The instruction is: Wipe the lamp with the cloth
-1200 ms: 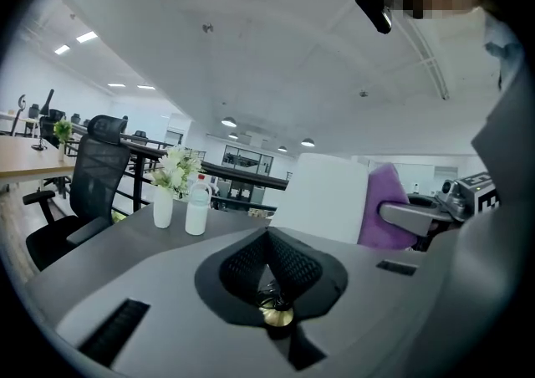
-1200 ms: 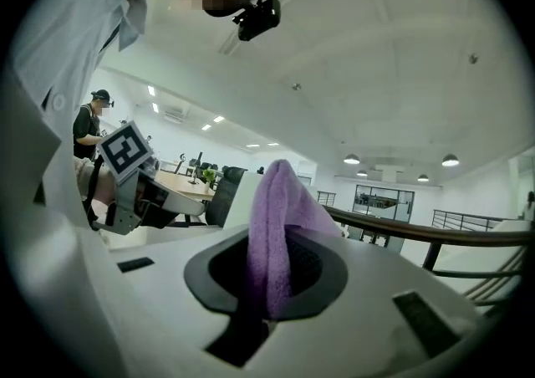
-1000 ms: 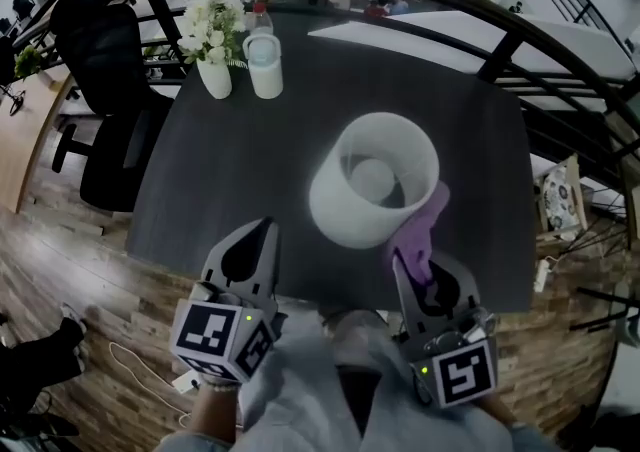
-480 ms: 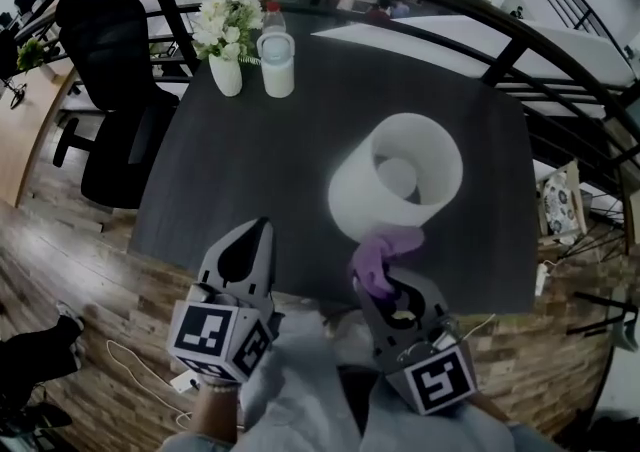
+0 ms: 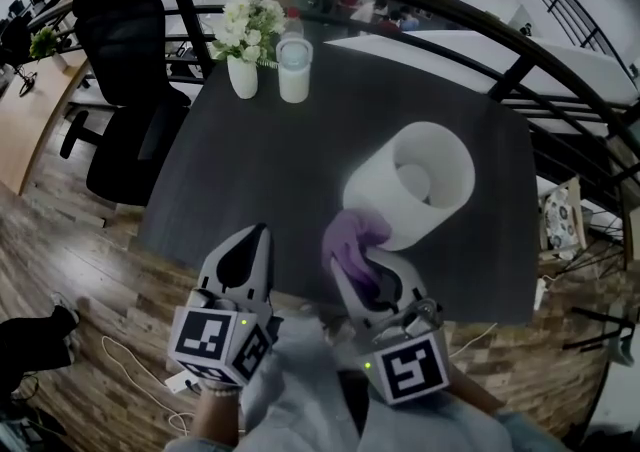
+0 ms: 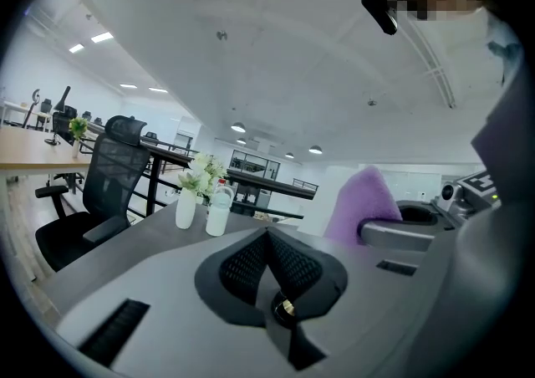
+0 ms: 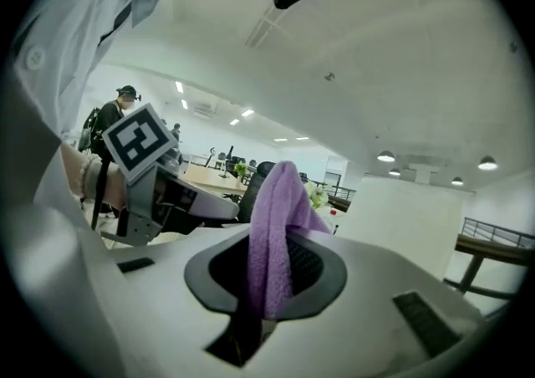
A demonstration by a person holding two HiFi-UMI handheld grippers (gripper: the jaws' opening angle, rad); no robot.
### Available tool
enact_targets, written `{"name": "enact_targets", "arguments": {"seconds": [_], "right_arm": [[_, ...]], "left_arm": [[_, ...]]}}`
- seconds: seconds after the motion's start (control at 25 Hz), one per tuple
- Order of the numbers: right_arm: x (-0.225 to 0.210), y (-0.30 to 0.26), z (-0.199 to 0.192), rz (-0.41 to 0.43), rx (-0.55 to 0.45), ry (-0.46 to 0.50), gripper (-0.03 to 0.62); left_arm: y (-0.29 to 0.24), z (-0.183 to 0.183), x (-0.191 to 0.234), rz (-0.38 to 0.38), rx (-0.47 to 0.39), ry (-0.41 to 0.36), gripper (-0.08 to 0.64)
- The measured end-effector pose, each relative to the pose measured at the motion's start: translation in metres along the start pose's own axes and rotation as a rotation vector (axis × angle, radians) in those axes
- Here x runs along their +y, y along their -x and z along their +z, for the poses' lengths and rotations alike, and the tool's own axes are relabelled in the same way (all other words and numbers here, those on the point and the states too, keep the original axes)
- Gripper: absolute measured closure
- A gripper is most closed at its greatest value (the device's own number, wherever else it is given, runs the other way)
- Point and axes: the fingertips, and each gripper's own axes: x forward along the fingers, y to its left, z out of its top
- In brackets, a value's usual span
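**State of the grippers.** The right gripper (image 5: 352,258) has its jaws clamped on the purple cloth (image 5: 356,238). In the right gripper view the cloth (image 7: 272,234) stands up between the jaws as a narrow fold, and its free end hangs over the tips. The left gripper (image 5: 256,235) has its jaws together with nothing between them. It hangs at the near edge of the table (image 5: 260,170), to the left of the right gripper and clear of the lamp.

**Position of the work.** The lamp (image 5: 420,185) stands right of centre on the table, and its white shade is seen from above. The cloth meets the near-left wall of the shade and appears to touch it. A vase of flowers (image 5: 243,75) and a white bottle (image 5: 294,70) stand at the far side, well apart from the lamp.

**Hazards.**
- The shade looks light. A hard sideways push with the cloth could tilt the shade or slide the lamp toward the right edge. Nothing steadies it, because the left gripper is idle.
- Only a thin fold of cloth is clamped. Drag against the shade could pull it out of the jaws.
- If the cloth bunches, the bare jaw tips could strike and dent the shade.
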Motion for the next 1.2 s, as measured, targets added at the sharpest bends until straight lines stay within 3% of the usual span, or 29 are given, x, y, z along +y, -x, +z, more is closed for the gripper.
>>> {"name": "enact_targets", "arguments": {"seconds": [0.24,0.56,1.0,1.2], "right_arm": [[-0.021,-0.003,0.018,-0.047,0.009,0.096,0.543],[-0.041,-0.005,0.063,-0.082,-0.074,0.233,0.543],[-0.08,0.015,0.134,-0.095,-0.216,0.247,0.543],[-0.122,0.028,0.156,-0.109,-0.27,0.354,0.543]], "left_arm": [[-0.002,0.002,-0.001,-0.016,0.0,-0.003,0.548],[-0.005,0.007,-0.01,-0.044,-0.015,-0.009,0.548],[-0.013,0.007,-0.019,-0.072,-0.001,-0.025,0.548],[-0.02,0.007,-0.028,-0.081,-0.002,-0.024,0.548]]}}
